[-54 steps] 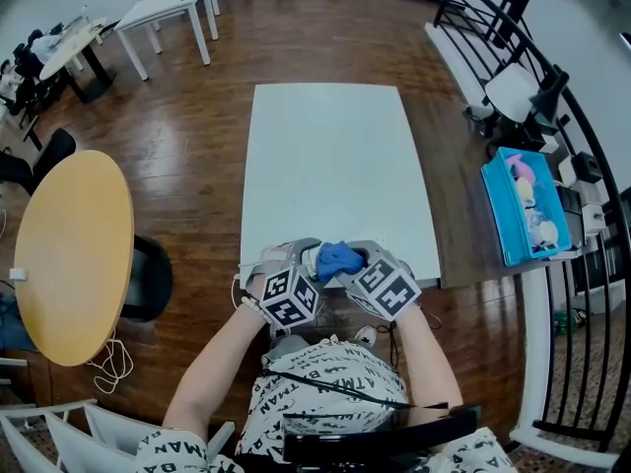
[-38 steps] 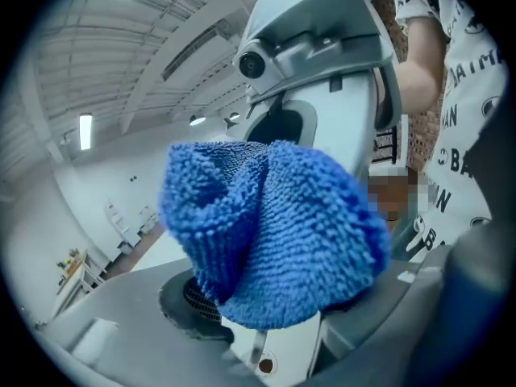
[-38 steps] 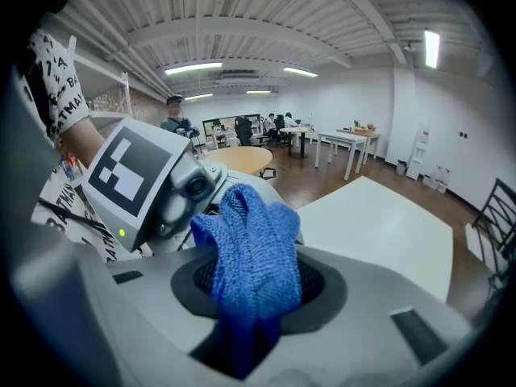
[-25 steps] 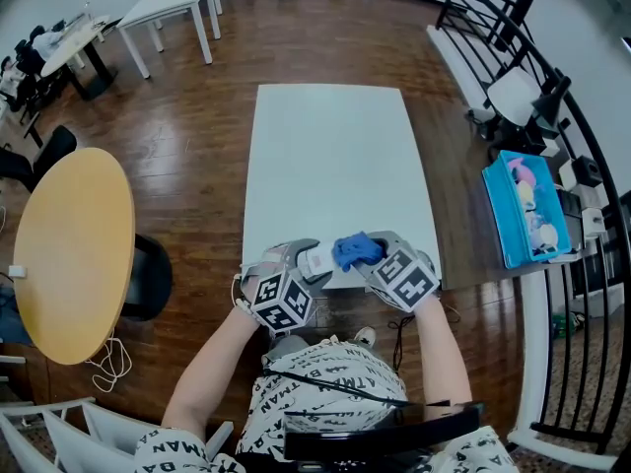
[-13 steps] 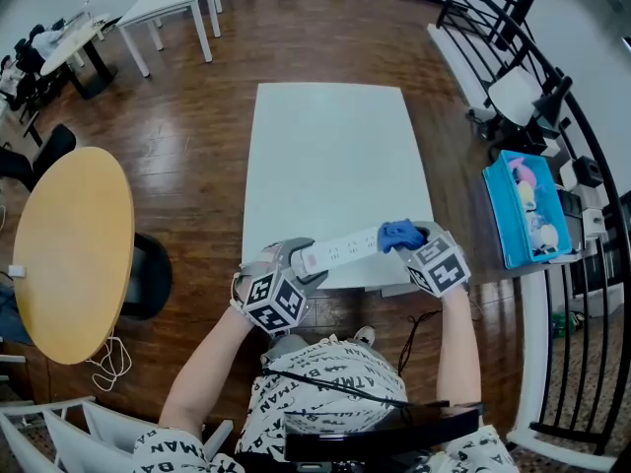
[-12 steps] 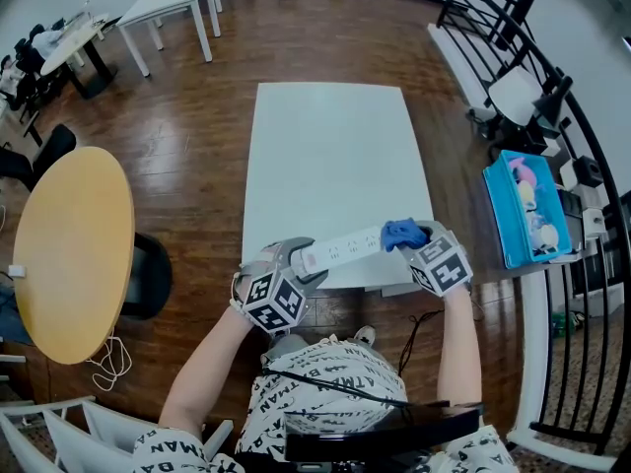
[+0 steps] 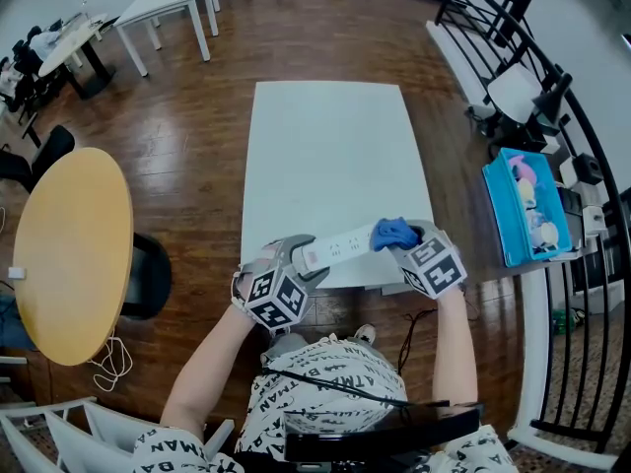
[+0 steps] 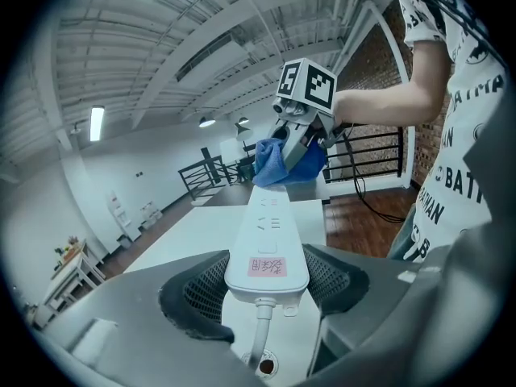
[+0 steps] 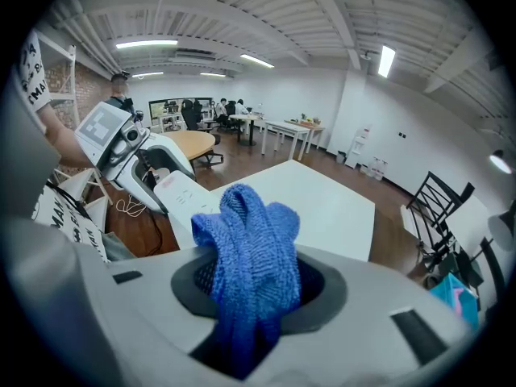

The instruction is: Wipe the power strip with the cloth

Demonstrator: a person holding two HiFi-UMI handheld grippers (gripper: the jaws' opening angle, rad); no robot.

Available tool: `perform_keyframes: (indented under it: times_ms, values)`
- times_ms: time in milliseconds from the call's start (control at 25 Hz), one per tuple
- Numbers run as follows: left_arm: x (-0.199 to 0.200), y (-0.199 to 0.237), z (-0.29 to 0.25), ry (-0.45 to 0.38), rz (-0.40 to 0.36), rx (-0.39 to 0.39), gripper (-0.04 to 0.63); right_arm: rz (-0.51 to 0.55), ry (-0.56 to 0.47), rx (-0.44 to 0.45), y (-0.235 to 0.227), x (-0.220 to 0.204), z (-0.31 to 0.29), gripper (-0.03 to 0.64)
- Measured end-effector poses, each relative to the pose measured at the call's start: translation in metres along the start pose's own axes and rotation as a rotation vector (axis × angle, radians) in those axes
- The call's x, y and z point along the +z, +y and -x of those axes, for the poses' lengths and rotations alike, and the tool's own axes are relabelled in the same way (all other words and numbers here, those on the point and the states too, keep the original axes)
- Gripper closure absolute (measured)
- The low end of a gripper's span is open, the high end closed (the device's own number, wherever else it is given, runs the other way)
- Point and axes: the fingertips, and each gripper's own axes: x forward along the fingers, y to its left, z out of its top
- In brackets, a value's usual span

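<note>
Nearest the person, the left gripper (image 7: 301, 259) pinches the cord end of the power strip (image 7: 340, 245). Its two padded jaws press on the long sides of the white body, spread about as wide as the strip is, and the cord (image 8: 260, 341) hangs down between them. This looks like the right place to hold it. The strip is a stiff plastic bar, probably light, with a smooth shell that could slide under a loose grip, so a clamp across the narrow width at one end keeps it steady. That grip also leaves the whole socket face bare for wiping. The strip is held in the air over the near edge of the white table (image 7: 335, 156), running from near left to slightly farther right.

At the strip's right end sits the blue cloth (image 7: 392, 233), which looks to be lying on the plastic there. The cloth is soft and limp and bunches easily. It is best held by a gathered fold, with a wad left sticking out in front to do the rubbing. The right gripper (image 7: 406, 242) has it that way: its jaws are closed on the bunched cloth, and a thick loop of it stands up beyond the tips. The rest of the table behind is bare.
</note>
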Motion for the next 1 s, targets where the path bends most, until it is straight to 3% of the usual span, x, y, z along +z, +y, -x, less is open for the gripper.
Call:
perform_keyframes:
  times_ms: [240,760,1000]
  values:
    - [-0.002,0.001,-0.003,0.026,0.0,0.007,0.311,0.065,0.002,0.051,0.037,0.02,-0.014,0.476]
    - [0.001,0.001,-0.013,0.032,-0.009,0.006,0.311,0.131,-0.085,0.299,0.134,0.079,-0.027,0.476]
    - [0.002,0.006,-0.013,0.017,0.004,0.012,0.311,0.121,-0.128,0.343,0.138,0.087,-0.027,0.475]
